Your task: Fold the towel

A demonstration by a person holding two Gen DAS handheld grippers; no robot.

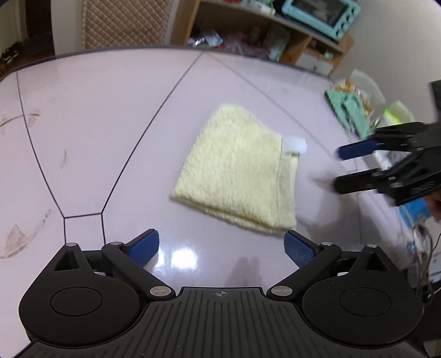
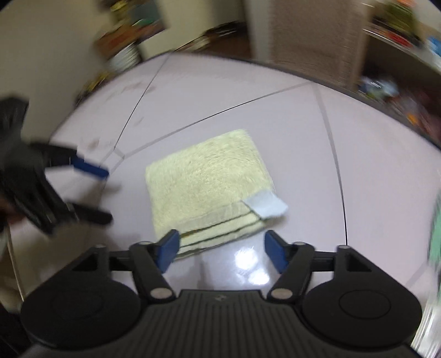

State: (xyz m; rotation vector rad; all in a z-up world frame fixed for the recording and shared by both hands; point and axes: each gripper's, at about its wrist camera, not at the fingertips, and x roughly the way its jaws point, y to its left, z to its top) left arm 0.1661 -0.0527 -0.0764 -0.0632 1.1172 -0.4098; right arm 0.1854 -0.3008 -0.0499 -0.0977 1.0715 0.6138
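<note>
A pale yellow towel lies folded into a small square on the glossy white table, a white label sticking out at one corner. My left gripper is open and empty, just short of the towel's near edge. My right gripper shows at the right, open, clear of the towel. In the right wrist view the towel lies just ahead of my open right gripper, its layered edge by the left fingertip, the label at the right. The left gripper is open at the left.
Green and clear packets lie on the table's far right, with cables and a blue item near the right edge. A shelf with a teal oven and a quilted chair back stand beyond the table. Brown stains mark the table's left.
</note>
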